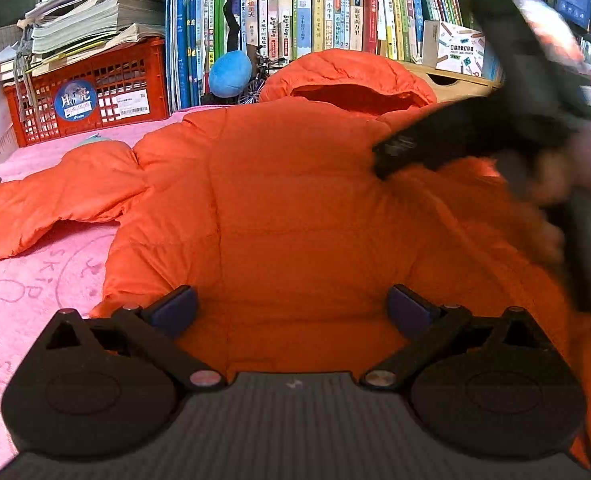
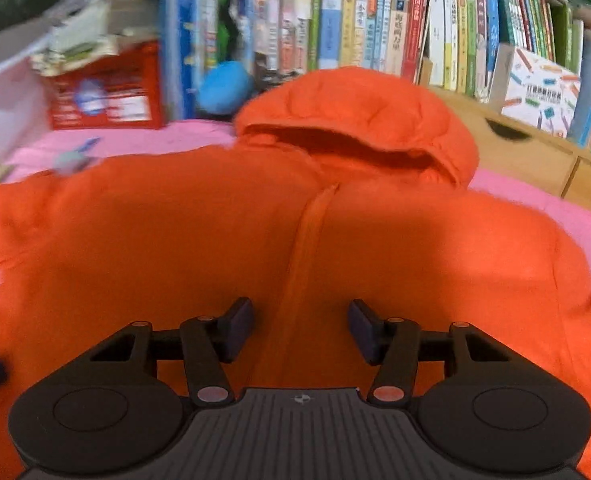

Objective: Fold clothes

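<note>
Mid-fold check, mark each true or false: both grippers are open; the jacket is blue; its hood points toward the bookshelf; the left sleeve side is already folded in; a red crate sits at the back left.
1. Both grippers are open. True: the left gripper and right gripper have their jaws apart, holding nothing.
2. The jacket is blue. False: the jacket is orange.
3. Its hood points toward the bookshelf. True.
4. The sleeve is folded in. False: it lies spread out on the pink cover.
5. A red crate sits at back left. True.
</note>
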